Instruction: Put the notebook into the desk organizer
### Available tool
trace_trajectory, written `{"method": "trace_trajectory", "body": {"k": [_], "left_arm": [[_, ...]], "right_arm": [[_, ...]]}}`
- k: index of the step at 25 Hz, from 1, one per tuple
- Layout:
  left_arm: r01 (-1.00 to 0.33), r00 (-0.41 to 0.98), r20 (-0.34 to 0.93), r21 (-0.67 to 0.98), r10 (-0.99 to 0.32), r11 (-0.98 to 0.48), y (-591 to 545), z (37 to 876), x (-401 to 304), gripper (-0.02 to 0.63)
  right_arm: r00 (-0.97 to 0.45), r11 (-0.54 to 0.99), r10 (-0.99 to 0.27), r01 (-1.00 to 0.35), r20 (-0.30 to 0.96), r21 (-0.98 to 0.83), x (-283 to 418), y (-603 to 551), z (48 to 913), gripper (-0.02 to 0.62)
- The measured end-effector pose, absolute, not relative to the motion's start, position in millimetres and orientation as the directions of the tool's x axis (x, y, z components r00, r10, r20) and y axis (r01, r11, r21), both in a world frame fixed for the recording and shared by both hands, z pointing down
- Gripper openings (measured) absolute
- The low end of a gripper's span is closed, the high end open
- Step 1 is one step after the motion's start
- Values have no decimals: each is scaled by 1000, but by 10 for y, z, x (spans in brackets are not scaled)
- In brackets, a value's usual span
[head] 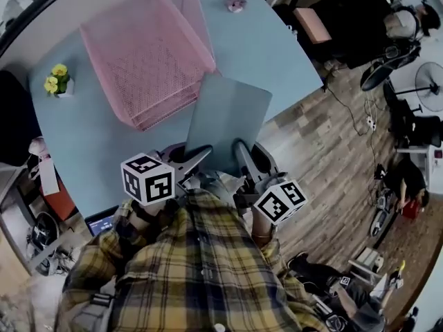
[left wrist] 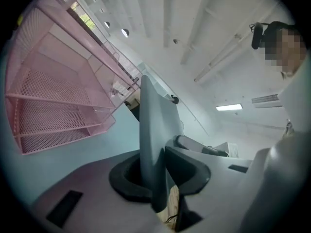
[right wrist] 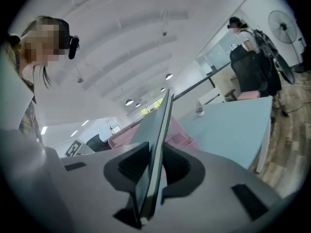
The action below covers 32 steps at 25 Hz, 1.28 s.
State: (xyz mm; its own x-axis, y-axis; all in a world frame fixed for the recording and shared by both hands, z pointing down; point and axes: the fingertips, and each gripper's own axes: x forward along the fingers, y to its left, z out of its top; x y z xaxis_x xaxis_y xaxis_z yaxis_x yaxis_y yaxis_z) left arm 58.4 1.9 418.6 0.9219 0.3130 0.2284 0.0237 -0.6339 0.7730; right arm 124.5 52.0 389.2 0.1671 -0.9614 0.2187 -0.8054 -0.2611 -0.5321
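Note:
A thin grey-blue notebook (head: 227, 120) is held flat above the near edge of the table, just right of the pink mesh desk organizer (head: 149, 57). My left gripper (head: 199, 159) is shut on the notebook's near left edge, and my right gripper (head: 240, 151) is shut on its near right edge. In the left gripper view the notebook (left wrist: 153, 140) stands edge-on between the dark pads, with the organizer's open shelves (left wrist: 53, 96) to the left. In the right gripper view the notebook (right wrist: 155, 159) is also clamped edge-on, the organizer (right wrist: 177, 135) behind it.
The light blue table (head: 104, 144) carries a small pot of yellow flowers (head: 58, 80) at the left and a small pink object (head: 236, 4) at the far side. Wood floor, chairs, a fan (head: 429, 81) and seated people lie to the right.

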Motion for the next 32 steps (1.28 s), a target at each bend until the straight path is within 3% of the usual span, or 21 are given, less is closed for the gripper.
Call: {"method": "trace_trajectory", "body": {"k": [11,22,32], "left_arm": [[-210,968,252,763,-19,-612,-190,4140,683,91],[-428,892,252,737,-375,-523,-58,4132,377,91],[-515,819,269,735,-508,-441,105,4209,16,91]], "right_arm": [[-174,39,-964,-838,199,-544,1466,80,3848,74],[-518,361,-840,-756,162,-546,1208,-80,3860,74],[-654,480,-739,-680,162,-555,834,-55,3950,74]]}}
